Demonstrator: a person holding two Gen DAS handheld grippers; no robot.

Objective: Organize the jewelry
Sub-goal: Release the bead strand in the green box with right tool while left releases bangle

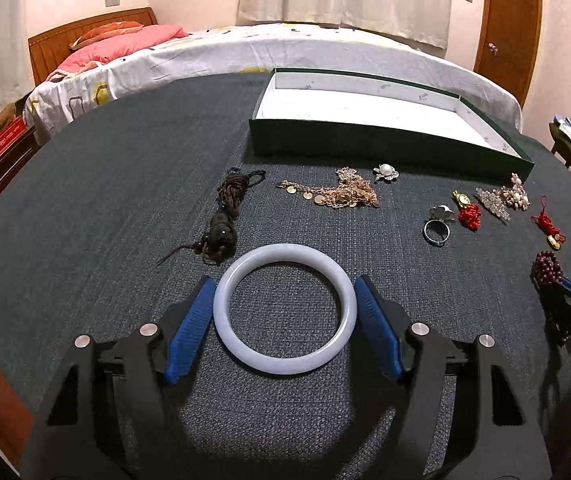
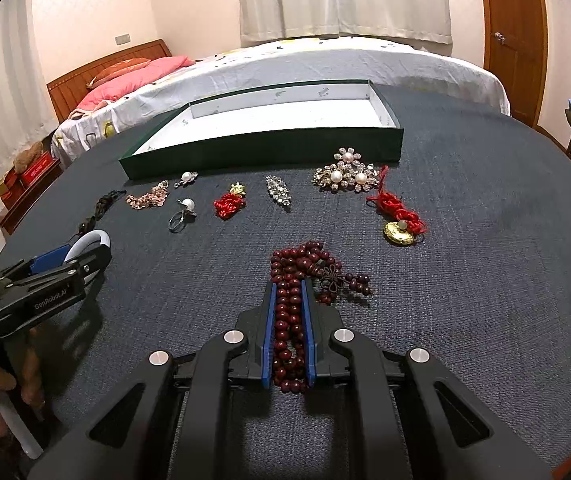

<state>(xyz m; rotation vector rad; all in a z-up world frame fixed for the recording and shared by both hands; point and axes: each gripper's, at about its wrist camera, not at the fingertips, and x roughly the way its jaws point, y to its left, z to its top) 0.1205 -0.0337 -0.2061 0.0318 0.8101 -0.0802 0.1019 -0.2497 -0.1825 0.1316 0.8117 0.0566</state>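
A pale jade bangle (image 1: 284, 309) lies flat on the dark cloth between the blue pads of my left gripper (image 1: 284, 286). The pads sit at its two sides, touching or nearly so. My right gripper (image 2: 288, 286) is shut on a dark red bead bracelet (image 2: 297, 280), whose loops and knot spill out past the fingertips onto the cloth. The open green box with white lining (image 1: 385, 142) stands at the far side; it also shows in the right wrist view (image 2: 261, 148).
On the cloth lie a brown cord necklace (image 1: 225, 216), gold coin chain (image 1: 337, 194), pearl brooch (image 1: 385, 171), ring (image 1: 437, 228), red charms (image 2: 229, 202), crystal clip (image 2: 278, 192), pearl flower brooch (image 2: 345, 174), gold locket on red cord (image 2: 399, 220). Bed behind.
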